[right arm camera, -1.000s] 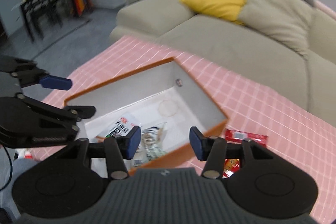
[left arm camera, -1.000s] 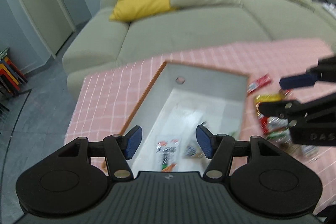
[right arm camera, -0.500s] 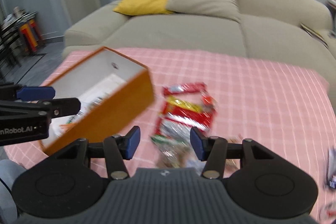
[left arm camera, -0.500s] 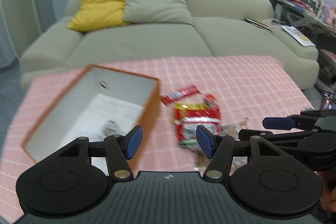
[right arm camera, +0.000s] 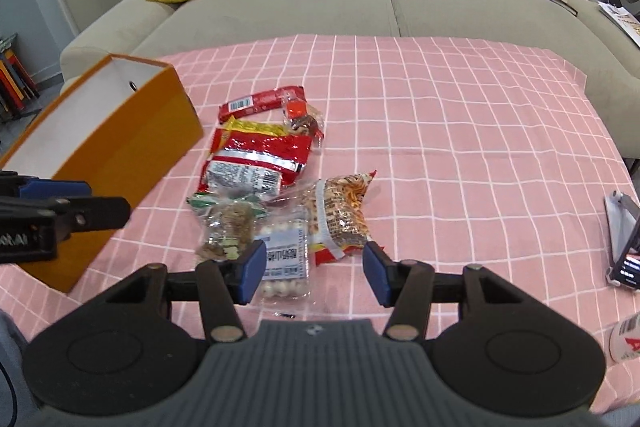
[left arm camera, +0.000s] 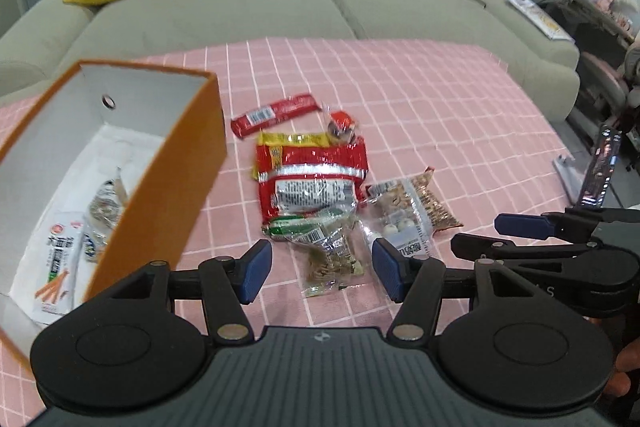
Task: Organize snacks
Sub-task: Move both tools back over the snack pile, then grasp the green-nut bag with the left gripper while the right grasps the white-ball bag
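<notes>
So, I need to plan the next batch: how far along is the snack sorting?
Partly done. A few packets already lie in the orange box. Nothing is in hand: the left gripper and right gripper are both open, over the pile. Left on the pink cloth: the big red bag, the red stick, the green packet, the peanut bag, the clear packet and a small one.

Each hand-held gripper, the left (left arm camera: 322, 269) and the right (right arm camera: 314, 273), is matte black plastic: a ribbed grey-black centre plate bearing a small pale emblem, flanked by two round discs. Angular linkage arms with silver pivot screws carry fingers (left arm camera: 254, 269) tipped in blue pads. Faint lettering marks the right one's side. Bare skin, probably a fingertip (left arm camera: 624, 367), shows at the edge.
</notes>
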`<action>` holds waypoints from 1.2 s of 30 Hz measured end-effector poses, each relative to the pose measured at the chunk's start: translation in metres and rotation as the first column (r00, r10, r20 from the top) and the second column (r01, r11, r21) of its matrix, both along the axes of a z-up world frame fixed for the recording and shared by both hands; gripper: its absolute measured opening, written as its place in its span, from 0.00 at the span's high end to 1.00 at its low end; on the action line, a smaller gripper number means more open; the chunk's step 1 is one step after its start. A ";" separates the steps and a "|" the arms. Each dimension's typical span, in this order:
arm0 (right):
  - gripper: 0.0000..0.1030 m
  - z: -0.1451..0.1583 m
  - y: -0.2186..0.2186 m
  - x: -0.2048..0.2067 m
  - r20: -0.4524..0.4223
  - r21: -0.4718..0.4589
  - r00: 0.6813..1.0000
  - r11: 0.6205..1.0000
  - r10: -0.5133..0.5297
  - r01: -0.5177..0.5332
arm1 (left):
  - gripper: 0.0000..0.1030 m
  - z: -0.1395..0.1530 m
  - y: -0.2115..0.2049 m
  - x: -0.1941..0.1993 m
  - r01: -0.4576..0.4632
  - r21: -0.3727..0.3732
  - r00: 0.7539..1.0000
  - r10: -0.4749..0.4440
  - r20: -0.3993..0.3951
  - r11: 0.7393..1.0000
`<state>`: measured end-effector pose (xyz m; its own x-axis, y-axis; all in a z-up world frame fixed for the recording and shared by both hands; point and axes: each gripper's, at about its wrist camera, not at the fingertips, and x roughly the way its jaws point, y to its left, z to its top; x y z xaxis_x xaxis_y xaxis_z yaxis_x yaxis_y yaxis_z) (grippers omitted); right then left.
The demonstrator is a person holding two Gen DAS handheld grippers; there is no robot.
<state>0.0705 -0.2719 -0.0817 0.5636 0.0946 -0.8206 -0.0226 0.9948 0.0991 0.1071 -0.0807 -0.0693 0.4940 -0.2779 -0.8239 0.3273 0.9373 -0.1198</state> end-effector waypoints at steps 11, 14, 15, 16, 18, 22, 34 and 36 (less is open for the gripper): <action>0.43 -0.038 0.017 0.032 -0.107 -0.009 0.990 0.995 0.096 -0.097 | 0.34 -0.056 -0.002 0.043 -0.095 -0.041 0.978 0.085 -0.191 0.995; 0.40 -0.053 0.015 0.038 -0.150 0.025 0.985 0.996 0.084 -0.081 | 0.34 -0.070 -0.004 0.051 -0.113 -0.056 0.967 0.097 -0.235 0.992; 0.40 -0.057 0.015 0.039 -0.159 0.034 0.984 0.997 0.080 -0.075 | 0.34 -0.074 -0.005 0.053 -0.118 -0.064 0.964 0.099 -0.246 0.991; 0.40 -0.060 0.014 0.041 -0.165 0.045 0.983 0.997 0.076 -0.070 | 0.34 -0.078 -0.006 0.055 -0.121 -0.071 0.962 0.100 -0.256 0.990; 0.40 -0.065 0.013 0.045 -0.174 0.066 0.982 0.996 0.075 -0.065 | 0.34 -0.084 -0.009 0.060 -0.127 -0.072 0.957 0.103 -0.270 0.989; 0.43 -0.073 0.012 0.051 -0.191 0.084 0.979 0.995 0.074 -0.059 | 0.41 -0.093 -0.011 0.063 -0.132 -0.076 0.952 0.105 -0.289 0.988; 0.71 -0.071 0.010 0.051 -0.183 0.131 0.979 0.989 0.086 -0.063 | 0.53 -0.097 -0.015 0.061 -0.089 -0.052 0.962 0.073 -0.264 0.995; 0.76 -0.067 0.012 0.050 -0.177 0.121 0.980 0.991 0.087 -0.066 | 0.53 -0.096 -0.015 0.060 -0.084 -0.042 0.962 0.070 -0.263 0.996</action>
<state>0.1202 -0.2602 -0.1488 0.3938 0.2300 -0.8899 -0.0692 0.9729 0.2207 0.1667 -0.0955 -0.1650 0.2852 -0.2937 -0.9124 0.2053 0.9485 -0.2412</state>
